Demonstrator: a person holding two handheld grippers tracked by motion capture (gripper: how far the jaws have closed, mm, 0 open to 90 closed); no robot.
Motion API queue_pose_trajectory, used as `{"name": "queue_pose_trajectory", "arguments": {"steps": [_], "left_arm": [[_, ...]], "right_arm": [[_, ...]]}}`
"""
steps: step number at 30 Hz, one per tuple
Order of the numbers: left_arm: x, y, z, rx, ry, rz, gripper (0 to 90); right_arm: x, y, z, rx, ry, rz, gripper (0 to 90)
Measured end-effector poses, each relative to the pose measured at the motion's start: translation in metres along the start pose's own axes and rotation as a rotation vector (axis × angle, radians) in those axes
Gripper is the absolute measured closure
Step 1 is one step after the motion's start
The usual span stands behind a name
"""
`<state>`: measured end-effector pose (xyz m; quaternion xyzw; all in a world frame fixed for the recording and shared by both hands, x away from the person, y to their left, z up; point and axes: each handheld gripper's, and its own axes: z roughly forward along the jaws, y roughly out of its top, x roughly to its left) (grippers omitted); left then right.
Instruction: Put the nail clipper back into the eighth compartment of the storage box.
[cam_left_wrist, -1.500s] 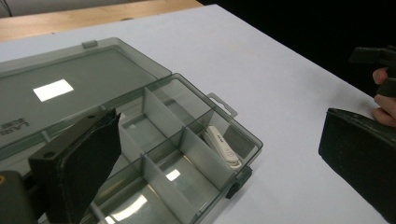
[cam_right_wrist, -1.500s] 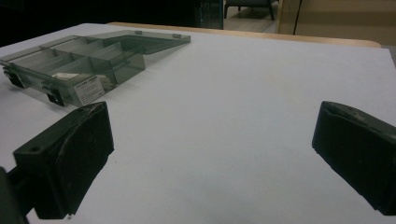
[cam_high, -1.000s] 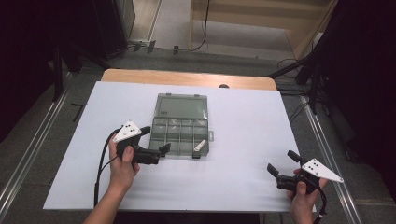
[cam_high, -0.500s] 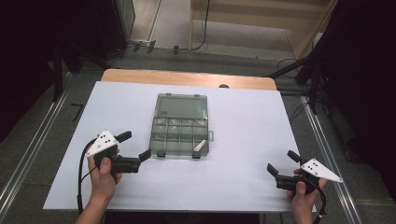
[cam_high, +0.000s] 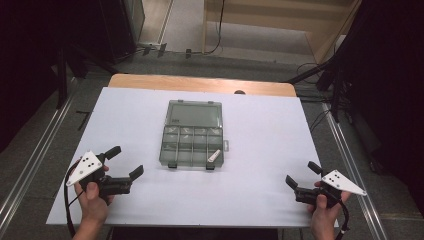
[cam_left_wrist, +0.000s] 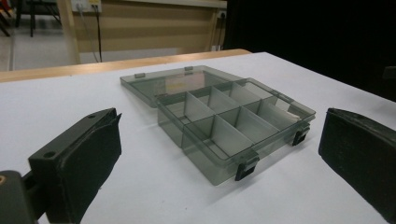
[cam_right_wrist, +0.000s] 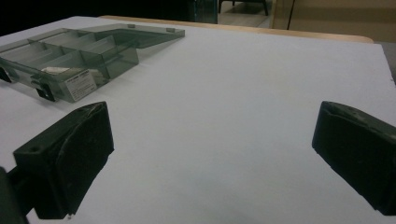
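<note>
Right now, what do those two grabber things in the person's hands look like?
Both are black. The left gripper and right gripper each have two chunky black jaws with flat pads, and a pale three-cornered plate with dark dots on top. A black cable loops from the left one, and another trails from the right. The forearms look bare, with no sleeves in sight.

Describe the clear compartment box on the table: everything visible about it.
The compartment box looks like smoky grey see-through plastic, rectangular, and lies open in the middle of the white table. Its lid is folded back flat on the far side, joined by two small hinges. The tray is split by dividers into small compartments in two rows. Two dark latches sit on the near edge. A small white piece lies in the near right compartment, and one side wall bears a white label. Neither gripper touches it.
</note>
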<state>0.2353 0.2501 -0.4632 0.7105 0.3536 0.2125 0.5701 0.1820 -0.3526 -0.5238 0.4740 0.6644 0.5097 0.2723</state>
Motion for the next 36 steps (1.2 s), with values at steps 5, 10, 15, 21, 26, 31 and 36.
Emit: {"name": "queue_pose_trajectory", "arguments": {"steps": [5, 10, 15, 21, 26, 31, 36], "left_arm": [[0.008, -0.006, -0.013, -0.022, 0.023, 0.003, 0.0], [0.017, -0.013, -0.027, -0.051, 0.055, -0.014, 0.0], [0.024, -0.019, -0.038, -0.062, 0.075, -0.03, 0.0], [0.035, -0.025, -0.051, -0.068, 0.106, -0.002, 0.0], [0.049, -0.029, -0.065, -0.082, 0.126, 0.002, 0.0], [0.059, -0.032, -0.074, -0.11, 0.138, -0.028, 0.0], [0.059, -0.033, -0.072, -0.105, 0.134, -0.032, 0.0]], "right_arm": [[0.0, 0.0, 0.0, 0.001, -0.004, 0.0, 0.0], [0.0, 0.0, 0.0, 0.002, -0.008, 0.001, 0.0], [0.001, 0.0, 0.001, 0.009, -0.008, 0.0, 0.0], [0.001, 0.0, 0.001, 0.011, -0.014, 0.004, 0.0], [0.0, 0.0, 0.001, 0.008, -0.012, 0.008, 0.0], [-0.001, 0.0, 0.001, 0.012, -0.014, 0.009, 0.0], [0.0, 0.0, 0.002, 0.017, -0.027, 0.0, 0.0]]}}
